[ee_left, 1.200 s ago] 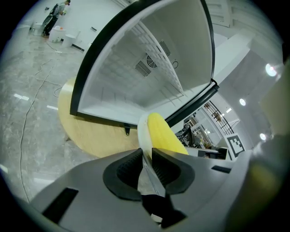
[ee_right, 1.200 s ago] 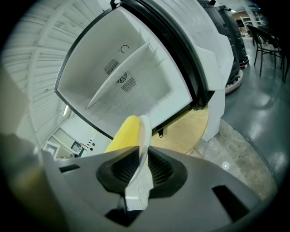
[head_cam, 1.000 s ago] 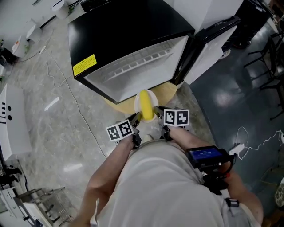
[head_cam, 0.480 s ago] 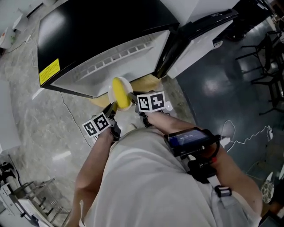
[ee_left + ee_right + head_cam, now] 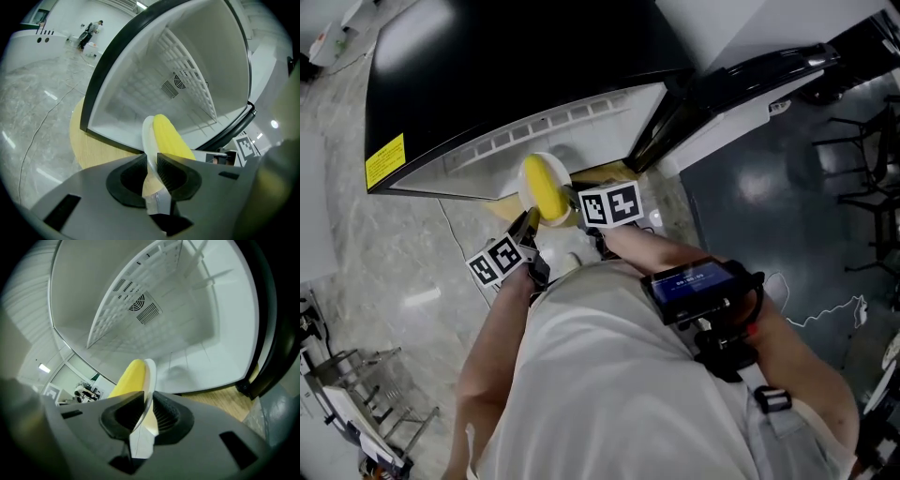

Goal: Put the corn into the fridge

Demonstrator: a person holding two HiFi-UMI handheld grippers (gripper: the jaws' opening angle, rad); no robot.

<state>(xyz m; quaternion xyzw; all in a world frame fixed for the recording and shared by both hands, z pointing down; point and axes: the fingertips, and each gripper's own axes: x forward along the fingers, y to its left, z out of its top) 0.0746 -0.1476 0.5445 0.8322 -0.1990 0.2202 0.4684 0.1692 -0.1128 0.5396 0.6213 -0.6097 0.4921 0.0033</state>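
I hold a white plate [image 5: 531,163] between both grippers, and the corn [image 5: 546,189], a yellow cob, lies on it. My left gripper [image 5: 150,165] is pinched on the plate's rim at one side. The thin white edge runs straight down between its two jaws. My right gripper [image 5: 146,405] is pinched on the opposite rim in the same way, with the cob showing just beyond the jaws.

The plate hangs in the air right at the open front of the small black fridge [image 5: 516,66]. I cannot tell whether the plate's far edge has crossed the fridge's lower lip. The fridge door [image 5: 769,82] stands swung open to my right. Inside, the white compartment has a wire shelf [image 5: 190,70] and a round vent grille [image 5: 171,87] on its back wall. The fridge stands on a light wooden board [image 5: 89,145] on the grey marbled floor [image 5: 384,272].
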